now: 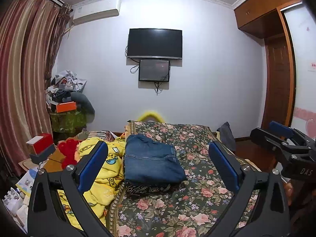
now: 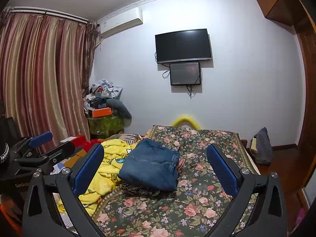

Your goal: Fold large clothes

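Observation:
A folded pair of blue jeans point(image 1: 153, 161) point(image 2: 152, 167) lies on the floral bedspread point(image 1: 197, 193) point(image 2: 197, 203), resting on a folded dark patterned cloth point(image 1: 146, 189) point(image 2: 138, 191) that peeks out beneath. My left gripper point(image 1: 158, 165) hovers above the bed, open, with nothing between its blue pads point(image 1: 92, 167). My right gripper point(image 2: 156, 167) is open too and empty, held beside the left one; it shows at the right edge of the left wrist view point(image 1: 284, 138). The left gripper appears at the left of the right wrist view point(image 2: 43, 148).
A crumpled yellow cartoon blanket point(image 1: 102, 169) point(image 2: 106, 167) lies left of the jeans. Red fabric point(image 1: 68, 152) and boxes sit further left. A cluttered pile point(image 1: 67, 102) stands by the curtains. A television point(image 1: 155, 43) hangs on the wall; a wardrobe point(image 1: 276, 59) is on the right.

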`<state>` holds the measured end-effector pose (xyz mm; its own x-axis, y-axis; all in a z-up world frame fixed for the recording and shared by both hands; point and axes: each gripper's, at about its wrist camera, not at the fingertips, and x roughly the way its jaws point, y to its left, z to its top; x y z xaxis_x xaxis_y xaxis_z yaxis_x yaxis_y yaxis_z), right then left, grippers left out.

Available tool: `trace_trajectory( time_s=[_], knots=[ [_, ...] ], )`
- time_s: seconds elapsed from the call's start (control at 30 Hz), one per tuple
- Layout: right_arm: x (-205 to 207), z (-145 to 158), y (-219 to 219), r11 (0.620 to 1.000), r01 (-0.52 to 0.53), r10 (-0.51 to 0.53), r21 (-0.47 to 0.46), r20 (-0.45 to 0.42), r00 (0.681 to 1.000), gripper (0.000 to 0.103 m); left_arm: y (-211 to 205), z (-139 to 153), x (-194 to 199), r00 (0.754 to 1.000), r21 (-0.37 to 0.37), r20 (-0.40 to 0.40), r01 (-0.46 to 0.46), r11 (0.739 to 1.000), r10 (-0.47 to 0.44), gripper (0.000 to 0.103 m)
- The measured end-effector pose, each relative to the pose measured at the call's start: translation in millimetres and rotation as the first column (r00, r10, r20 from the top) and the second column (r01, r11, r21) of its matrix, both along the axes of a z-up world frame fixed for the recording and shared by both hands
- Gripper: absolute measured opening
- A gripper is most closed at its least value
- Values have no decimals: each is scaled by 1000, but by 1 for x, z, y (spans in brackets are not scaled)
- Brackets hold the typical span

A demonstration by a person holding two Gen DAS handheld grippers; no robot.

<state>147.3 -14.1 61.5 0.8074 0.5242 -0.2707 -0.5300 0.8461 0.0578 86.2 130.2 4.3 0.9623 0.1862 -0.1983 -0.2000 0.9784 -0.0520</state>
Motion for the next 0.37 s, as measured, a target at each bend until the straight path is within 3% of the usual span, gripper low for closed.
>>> trace_trajectory(
  time_s=[0.37],
  knots=[
    [1,-3,-1,1000,1,-1,0,-13,1000,103,2,-5,1,1000,-13,-14,8,1000,-9,102]
  ],
)
